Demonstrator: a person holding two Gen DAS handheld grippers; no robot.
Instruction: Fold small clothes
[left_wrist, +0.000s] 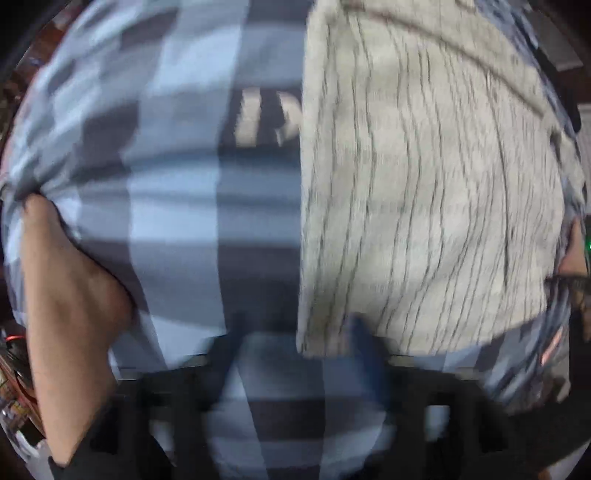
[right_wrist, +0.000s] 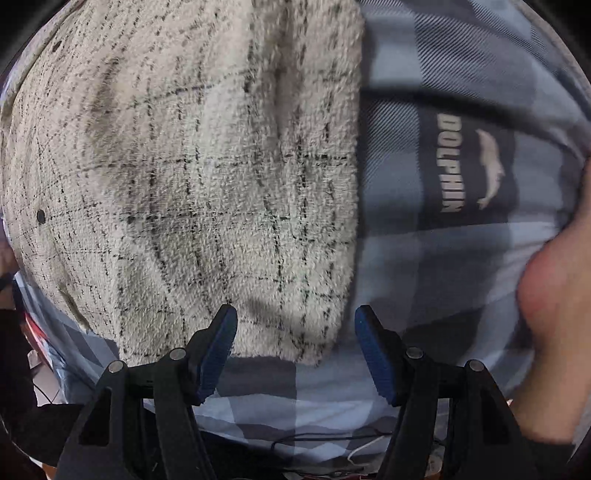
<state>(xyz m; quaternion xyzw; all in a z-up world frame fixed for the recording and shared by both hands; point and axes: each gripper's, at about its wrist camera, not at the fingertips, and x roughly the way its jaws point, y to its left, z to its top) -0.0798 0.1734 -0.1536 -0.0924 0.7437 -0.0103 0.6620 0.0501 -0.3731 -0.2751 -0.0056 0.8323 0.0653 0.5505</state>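
1. Cream fleecy garment with thin dark grid lines (right_wrist: 184, 177) lies flat on a blue-grey checked cloth (right_wrist: 461, 277); what sits under the cloth is not visible.
2. The checked cloth carries a dark patch with "DOLPHIN" lettering and a pale dolphin figure (right_wrist: 469, 166), just beside the garment's straight side edge.
3. Right tongs (right_wrist: 295, 350): blue-padded fingers (right_wrist: 218, 350) spread apart, nothing between them, poised at the garment's near hem; whether the tips touch the fabric, cannot tell.
4. Left tongs (left_wrist: 295, 354): heavily blurred, fingers look spread, near the garment's (left_wrist: 424, 203) lower corner; contact cannot be told.
5. The garment's edge in the left view runs straight down the middle, checked cloth (left_wrist: 166, 221) on the other side.
6. Bare skin of a person (left_wrist: 62, 314) presses against the cloth's edge in the left view; similar skin (right_wrist: 546, 332) shows at the cloth's edge in the right view.
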